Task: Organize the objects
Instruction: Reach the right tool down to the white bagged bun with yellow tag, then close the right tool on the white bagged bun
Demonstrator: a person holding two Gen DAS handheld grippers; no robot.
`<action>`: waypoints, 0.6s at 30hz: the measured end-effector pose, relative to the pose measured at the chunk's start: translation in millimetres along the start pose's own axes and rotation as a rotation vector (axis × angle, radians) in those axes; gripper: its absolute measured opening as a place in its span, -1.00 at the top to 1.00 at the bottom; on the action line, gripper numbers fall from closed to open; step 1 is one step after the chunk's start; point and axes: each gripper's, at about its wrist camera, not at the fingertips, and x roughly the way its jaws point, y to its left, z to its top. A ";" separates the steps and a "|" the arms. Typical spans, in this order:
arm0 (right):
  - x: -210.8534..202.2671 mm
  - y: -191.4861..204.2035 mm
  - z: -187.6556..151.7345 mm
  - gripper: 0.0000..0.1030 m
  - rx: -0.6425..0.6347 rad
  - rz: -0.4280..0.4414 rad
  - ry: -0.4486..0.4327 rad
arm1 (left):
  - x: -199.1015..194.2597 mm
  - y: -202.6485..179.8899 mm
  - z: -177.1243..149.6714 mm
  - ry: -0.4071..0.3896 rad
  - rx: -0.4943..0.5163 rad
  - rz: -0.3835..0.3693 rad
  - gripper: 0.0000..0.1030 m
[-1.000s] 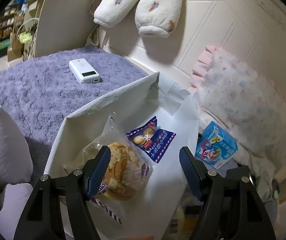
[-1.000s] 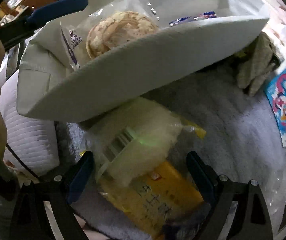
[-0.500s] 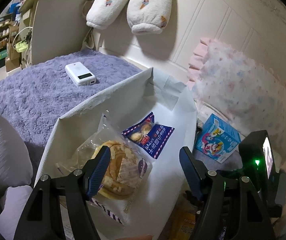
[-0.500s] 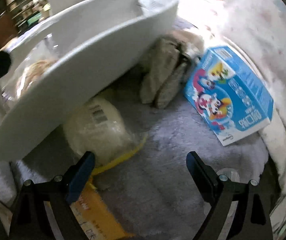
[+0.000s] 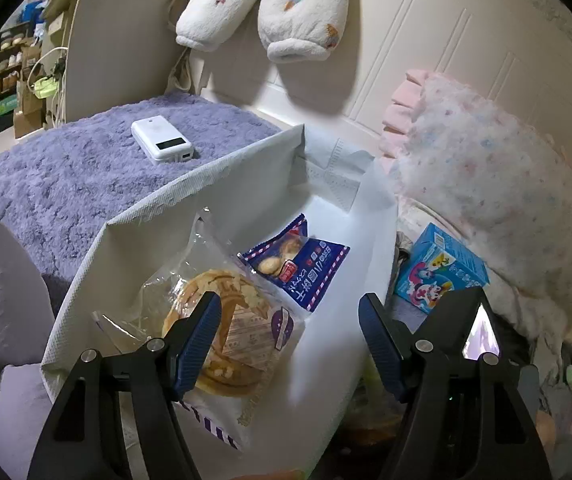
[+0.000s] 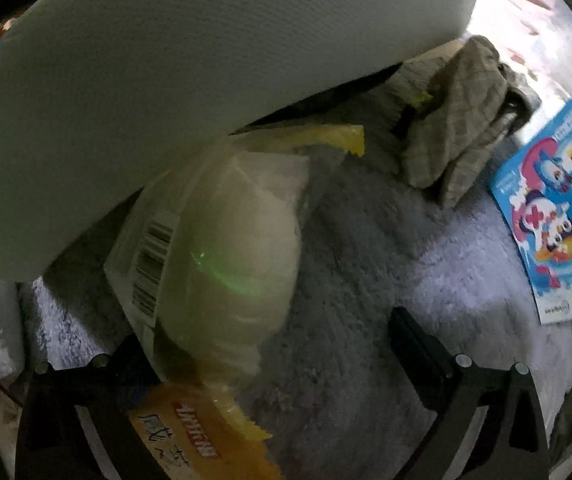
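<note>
Since half a second ago our right gripper [image 6: 269,344] has come back down over the yellow bun pack [image 6: 225,248], which now lies between its wide-spread fingers and partly under the white bag [image 6: 205,40]; we cannot tell whether they touch it. Purple blanket [image 5: 65,184] covers the bed, far left. The bag stands open in the middle, our left gripper [image 5: 290,332] hanging wide above it. Inside lie a wrapped pastry [image 5: 229,340] near us and a blue snack packet [image 5: 306,272] beyond. Right of the bag sit a blue carton [image 6: 546,216] and a crumpled cloth [image 6: 458,132]. A power bank [image 5: 161,140] rests far left.
</note>
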 end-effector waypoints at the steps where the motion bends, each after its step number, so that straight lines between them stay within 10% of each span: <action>1: -0.4 -0.5 -0.5 -1.00 -0.005 0.001 -0.001 | 0.2 -0.7 -0.4 -0.004 -0.004 -0.002 -0.35; 18: -11.5 -10.3 -9.0 -1.00 -0.019 -0.003 0.003 | 4.8 15.9 -0.4 -0.001 -0.153 -0.048 -0.35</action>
